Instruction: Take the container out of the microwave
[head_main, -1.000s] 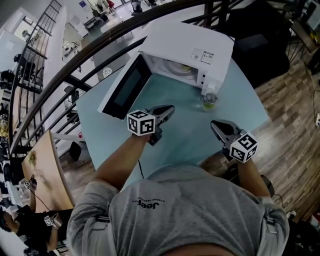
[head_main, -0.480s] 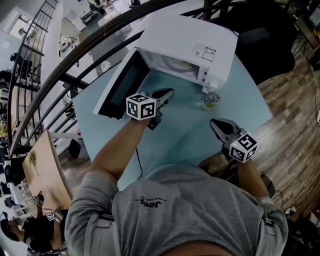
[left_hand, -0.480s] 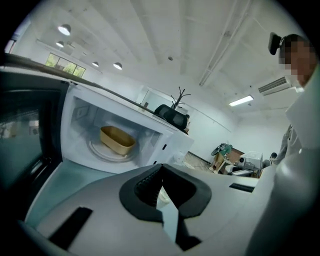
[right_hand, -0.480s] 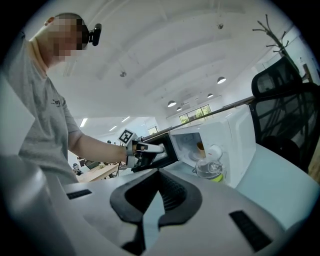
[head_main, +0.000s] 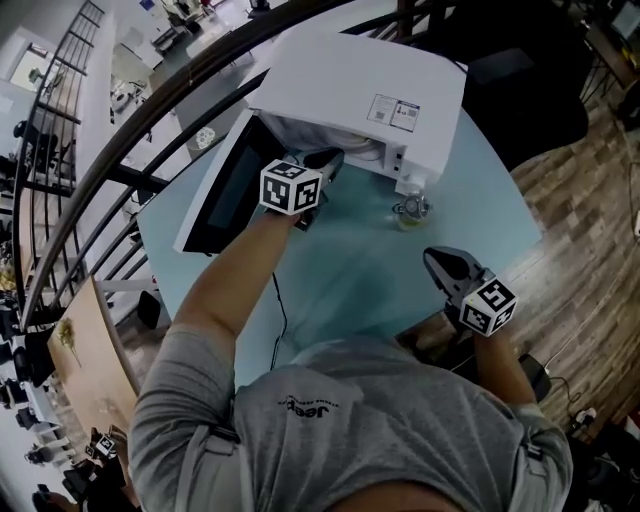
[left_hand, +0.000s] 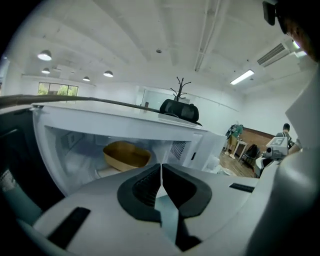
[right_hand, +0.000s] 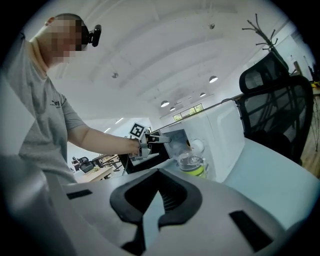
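Bowl not yet taken out
The microwave (head_main: 370, 80) door (head_main: 225, 185) is opened. The brown bowl (left_hand: 126, 155) is left inside. The left gripper (left_hand: 161, 169) is held shut and empty at the opening; the right gripper (head_main: 443, 266) is shut too.

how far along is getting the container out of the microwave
Done: the microwave door stands open. In hand: the left gripper is at the opening, jaws shut and empty, facing the brown container inside. Left: open the jaws, grip it, bring it out. The right gripper hangs shut over the table.
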